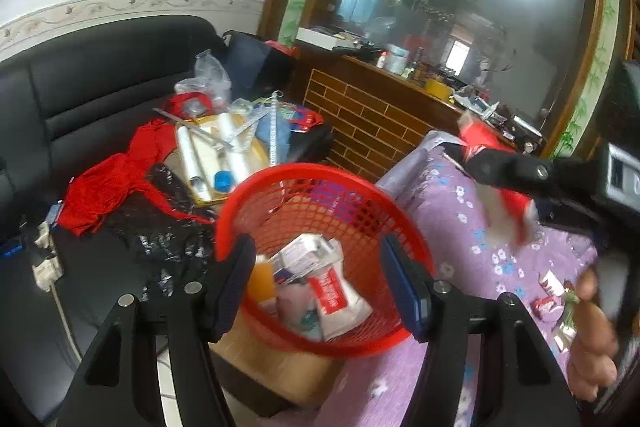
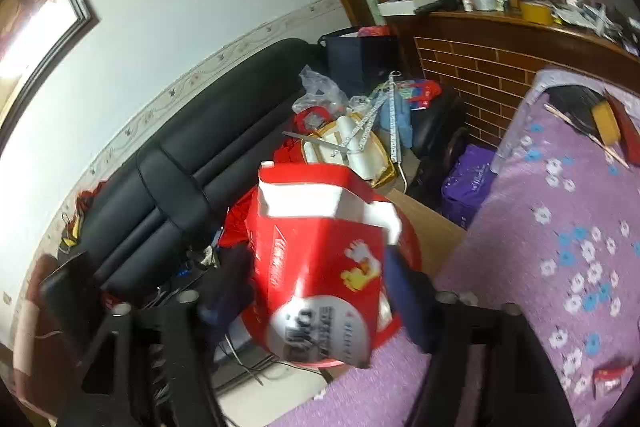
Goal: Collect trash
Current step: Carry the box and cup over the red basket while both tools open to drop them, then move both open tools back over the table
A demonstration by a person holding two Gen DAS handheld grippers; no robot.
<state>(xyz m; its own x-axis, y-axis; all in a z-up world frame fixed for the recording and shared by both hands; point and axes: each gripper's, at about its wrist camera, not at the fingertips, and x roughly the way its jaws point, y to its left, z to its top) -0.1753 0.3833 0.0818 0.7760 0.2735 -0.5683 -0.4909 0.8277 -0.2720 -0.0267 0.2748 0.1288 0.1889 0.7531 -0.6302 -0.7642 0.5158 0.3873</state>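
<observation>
Tilting red carton [image 2: 320,259], open end up-left

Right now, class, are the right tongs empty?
No: in the right wrist view the right tongs are shut on a torn red carton, held between the two fingers.

The basket [image 1: 320,211] at the centre of the left wrist view is glossy red plastic mesh. The carton [image 2: 320,247] in the middle of the right wrist view is printed red cardboard, a little shiny. The tablecloth [image 2: 560,247] on the right is matt purple flowered cloth. The sofa [image 1: 100,87] at upper left looks like smooth black leather.
</observation>
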